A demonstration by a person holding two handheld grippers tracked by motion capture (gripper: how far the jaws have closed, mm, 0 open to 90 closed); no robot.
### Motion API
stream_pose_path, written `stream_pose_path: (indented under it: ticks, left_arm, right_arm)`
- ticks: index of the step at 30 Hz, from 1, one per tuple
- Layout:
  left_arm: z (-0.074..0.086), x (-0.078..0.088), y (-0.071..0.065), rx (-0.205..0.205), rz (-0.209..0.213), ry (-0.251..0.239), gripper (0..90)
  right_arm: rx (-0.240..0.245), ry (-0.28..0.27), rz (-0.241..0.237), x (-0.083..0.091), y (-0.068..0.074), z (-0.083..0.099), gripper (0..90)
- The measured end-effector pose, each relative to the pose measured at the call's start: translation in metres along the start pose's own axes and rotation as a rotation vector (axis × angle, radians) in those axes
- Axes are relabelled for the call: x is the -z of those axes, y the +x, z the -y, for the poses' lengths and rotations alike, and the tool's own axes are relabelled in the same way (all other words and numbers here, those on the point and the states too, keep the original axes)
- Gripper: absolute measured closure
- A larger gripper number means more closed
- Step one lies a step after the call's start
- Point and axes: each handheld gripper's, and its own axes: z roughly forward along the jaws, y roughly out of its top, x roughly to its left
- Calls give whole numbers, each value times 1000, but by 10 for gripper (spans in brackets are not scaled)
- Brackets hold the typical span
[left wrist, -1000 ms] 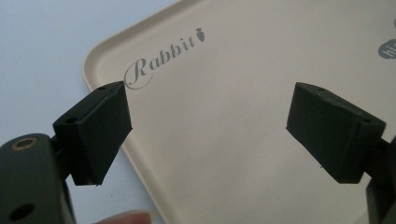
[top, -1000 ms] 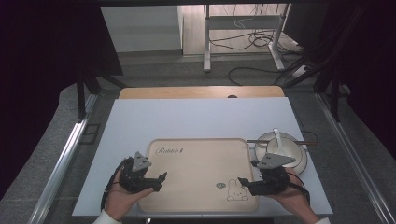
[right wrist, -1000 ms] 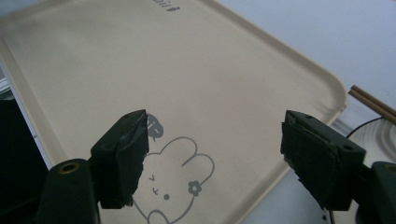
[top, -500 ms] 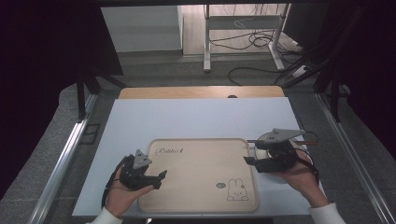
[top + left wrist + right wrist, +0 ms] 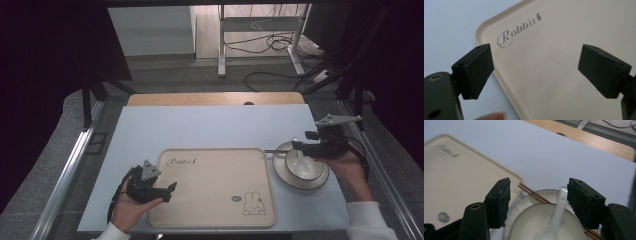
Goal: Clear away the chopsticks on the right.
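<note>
A beige tray [image 5: 215,180] printed with "Rabbit" and a bunny lies at the table's front. Right of it a white bowl [image 5: 302,169] sits on a white plate [image 5: 292,181]. A white spoon [image 5: 557,207] stands in the bowl, and brown chopsticks [image 5: 534,194] rest across the plate's rim. My right gripper [image 5: 296,145] hovers over the bowl's far edge. Its jaws [image 5: 539,192] are open and have just been closing, with nothing gripped between them. My left gripper [image 5: 172,189] stands open at the tray's left edge, its jaws [image 5: 537,60] spread above the tray [image 5: 549,85] corner near the lettering.
A pale sheet [image 5: 215,125] covers the table, with a wooden strip [image 5: 215,98] along its far edge. Metal rails [image 5: 70,170] run down both sides. Cables and a desk frame [image 5: 260,45] lie on the floor beyond.
My right gripper has left the tray's front right corner and moved right, away and up, to above the bowl. The left gripper has kept still.
</note>
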Motion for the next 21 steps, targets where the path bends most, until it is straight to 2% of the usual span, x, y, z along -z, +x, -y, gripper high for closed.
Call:
stream_pose_path:
  ticks: [6, 8, 9, 16, 21]
  left_arm:
    - [1, 1, 1, 3, -3, 1, 131]
    - [1, 1, 1, 4, -3, 2, 131]
    - [1, 0, 2, 2, -3, 4, 131]
    - [1, -1, 1, -5, -3, 8, 131]
    - [1, -1, 1, -7, -2, 9, 131]
  right_arm:
    - [-32, 24, 104, 11, -26, 8, 426]
    - [-34, 29, 114, 12, -29, 9, 435]
    - [-57, 43, 133, 14, -38, 14, 454]
    - [-107, 88, 199, 16, -64, 28, 523]
    - [-120, 127, 210, 12, -76, 35, 571]
